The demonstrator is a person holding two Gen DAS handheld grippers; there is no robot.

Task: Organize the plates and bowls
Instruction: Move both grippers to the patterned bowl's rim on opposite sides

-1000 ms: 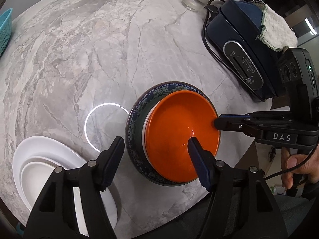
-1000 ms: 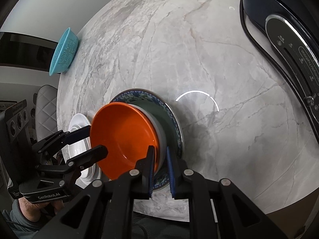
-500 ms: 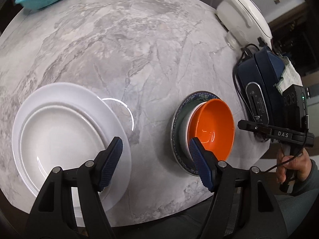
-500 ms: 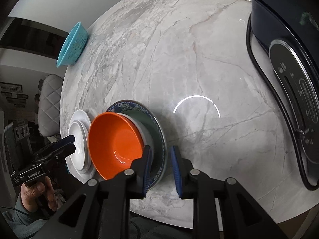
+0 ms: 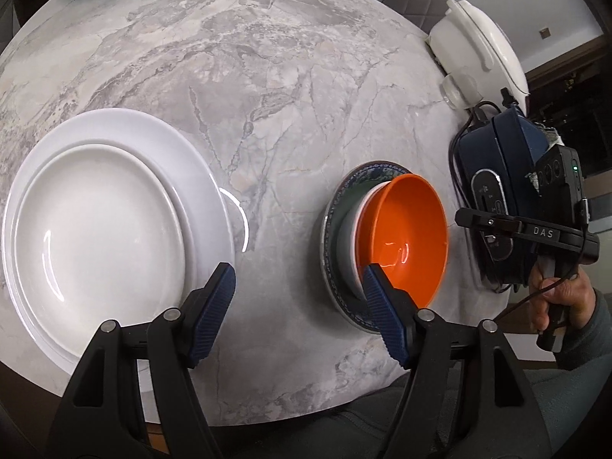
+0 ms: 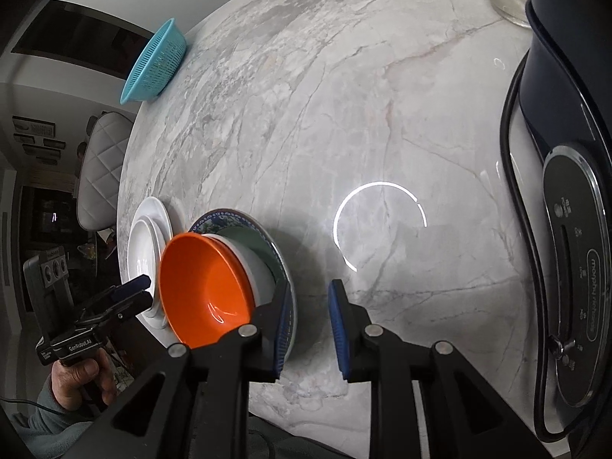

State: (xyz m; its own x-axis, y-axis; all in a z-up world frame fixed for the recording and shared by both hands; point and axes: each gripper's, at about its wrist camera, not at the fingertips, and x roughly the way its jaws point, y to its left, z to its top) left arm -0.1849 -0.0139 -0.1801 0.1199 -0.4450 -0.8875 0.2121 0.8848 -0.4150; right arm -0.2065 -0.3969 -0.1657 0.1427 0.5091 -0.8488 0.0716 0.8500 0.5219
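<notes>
White lidded pot (image 5: 478, 42) only in left view; both hand-held grippers (image 5: 298, 298) (image 6: 309, 321) empty, agape.

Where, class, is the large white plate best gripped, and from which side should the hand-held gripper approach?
Grip the large white plate by its broad flat rim, at the edge nearest the left hand-held gripper. The rim overhangs the marble table slightly, so one finger could probably slip under and one press on top. A smaller white plate sits inside it, so keep it level when lifting.
</notes>
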